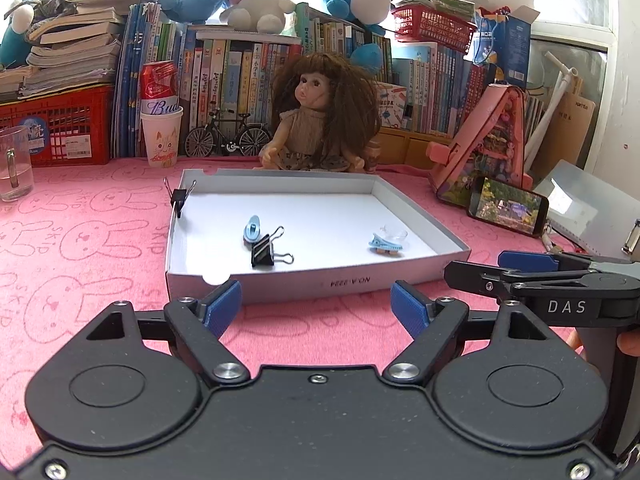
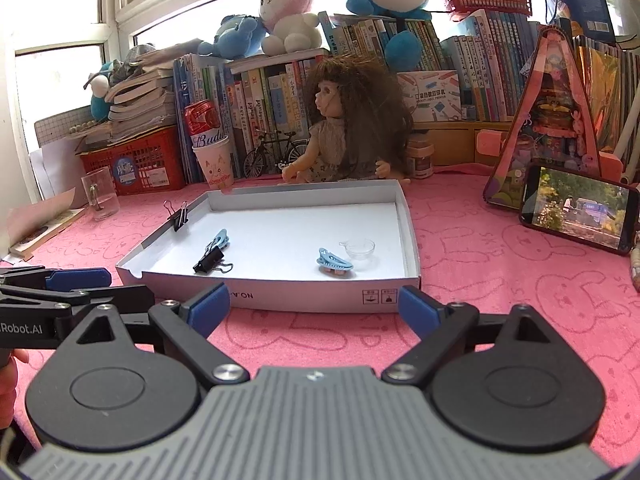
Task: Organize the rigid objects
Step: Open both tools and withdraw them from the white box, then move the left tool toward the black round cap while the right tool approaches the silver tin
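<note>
I saw the white tray (image 1: 280, 284) lying on the pink bunny cloth (image 1: 80, 240), its long axis running 9 to 3 o'clock, with "NO.A-3234" printed upside down on its near wall. The doll (image 1: 316, 120) sat just behind its far wall at 12 o'clock. Behind it stood a red can (image 1: 159, 88) reading "Bud" inside a paper cup (image 1: 162, 138), at about 11 o'clock.

My left gripper (image 1: 316, 304) hovered short of the tray's near wall, tilted down, jaws apart with nothing between them. My right gripper (image 2: 308, 306) did the same beside it, jaws wide and empty; its side showed "DAS" in the left view.

In the tray, one binder clip (image 1: 265, 251) lay left of centre, handles pointing toward 2 o'clock. Touching it at 11 o'clock was a blue hair clip (image 1: 252, 230). A second blue clip (image 1: 386, 245) lay at the right, long axis 9 to 3, beside a clear little cup (image 1: 395, 235). Another binder clip (image 1: 179, 198) gripped the tray's left wall, handles upright.
</note>
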